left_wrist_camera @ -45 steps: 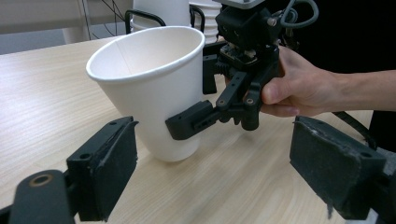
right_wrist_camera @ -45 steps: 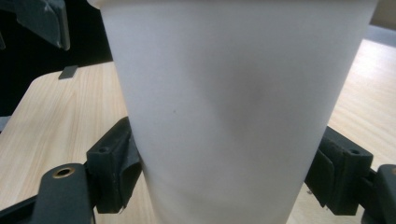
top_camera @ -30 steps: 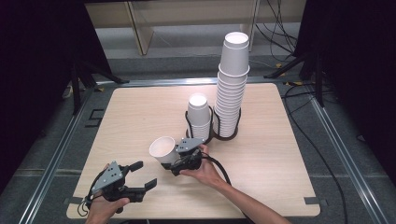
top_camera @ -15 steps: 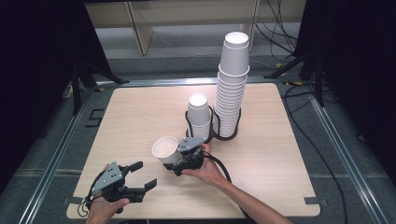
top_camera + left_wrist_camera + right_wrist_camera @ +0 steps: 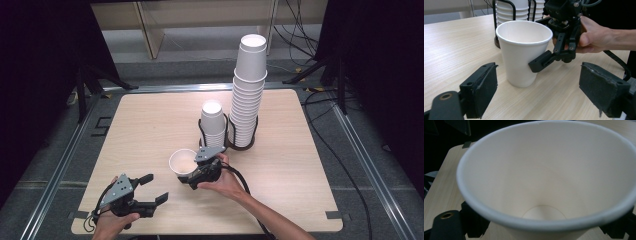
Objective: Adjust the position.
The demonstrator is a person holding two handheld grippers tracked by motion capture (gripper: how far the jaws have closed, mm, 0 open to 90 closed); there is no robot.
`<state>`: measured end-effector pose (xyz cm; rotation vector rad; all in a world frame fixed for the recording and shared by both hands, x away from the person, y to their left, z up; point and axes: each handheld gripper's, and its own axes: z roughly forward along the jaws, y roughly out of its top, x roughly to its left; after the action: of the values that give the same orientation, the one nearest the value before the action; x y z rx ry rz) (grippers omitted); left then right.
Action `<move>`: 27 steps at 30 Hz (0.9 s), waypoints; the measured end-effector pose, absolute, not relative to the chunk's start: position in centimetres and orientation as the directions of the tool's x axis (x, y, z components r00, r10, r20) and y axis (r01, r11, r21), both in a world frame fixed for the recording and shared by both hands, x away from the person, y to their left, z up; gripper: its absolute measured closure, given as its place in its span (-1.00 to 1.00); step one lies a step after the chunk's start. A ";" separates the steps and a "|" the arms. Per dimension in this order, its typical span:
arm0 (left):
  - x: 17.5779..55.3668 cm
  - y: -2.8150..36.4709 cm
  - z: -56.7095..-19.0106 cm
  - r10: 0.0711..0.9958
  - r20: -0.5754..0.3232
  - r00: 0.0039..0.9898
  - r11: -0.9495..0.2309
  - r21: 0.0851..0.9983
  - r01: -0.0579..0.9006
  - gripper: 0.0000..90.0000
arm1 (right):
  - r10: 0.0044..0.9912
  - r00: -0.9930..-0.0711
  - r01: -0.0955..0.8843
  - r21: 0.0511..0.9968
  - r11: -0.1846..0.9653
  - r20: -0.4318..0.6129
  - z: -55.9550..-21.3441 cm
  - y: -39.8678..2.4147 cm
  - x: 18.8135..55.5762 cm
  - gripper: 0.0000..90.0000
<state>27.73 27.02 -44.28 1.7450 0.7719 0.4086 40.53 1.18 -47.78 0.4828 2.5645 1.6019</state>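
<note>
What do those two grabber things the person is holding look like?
Both the left gripper and the right gripper are black, each with a grey three-cornered plate on top. Two flat jaws wear rough dark pads, and a black cable trails behind. The forearms are bare.

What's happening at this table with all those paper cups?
A person holds a gripper in each hand. The right gripper is around a single paper cup standing upright on the table, in front of two cup stacks in a black wire holder. The left gripper waits nearby, holding nothing.
</note>
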 end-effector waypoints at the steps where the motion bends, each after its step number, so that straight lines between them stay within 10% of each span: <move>1: 27.7 27.0 -44.3 0.680 -0.114 0.724 -0.152 0.944 0.292 -0.67 | 0.301 -0.951 0.192 0.897 0.399 0.070 -47.8 1.1 40.6 -0.66; 27: 27.8 26.8 -44.5 0.668 -0.111 0.736 -0.168 0.941 0.294 -0.67 | 0.301 -0.946 0.260 0.837 0.481 0.121 -48.1 0.1 40.2 -0.66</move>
<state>27.77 26.84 -44.54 1.7585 0.7604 0.3948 40.22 0.09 -48.15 0.5057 2.6663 1.4964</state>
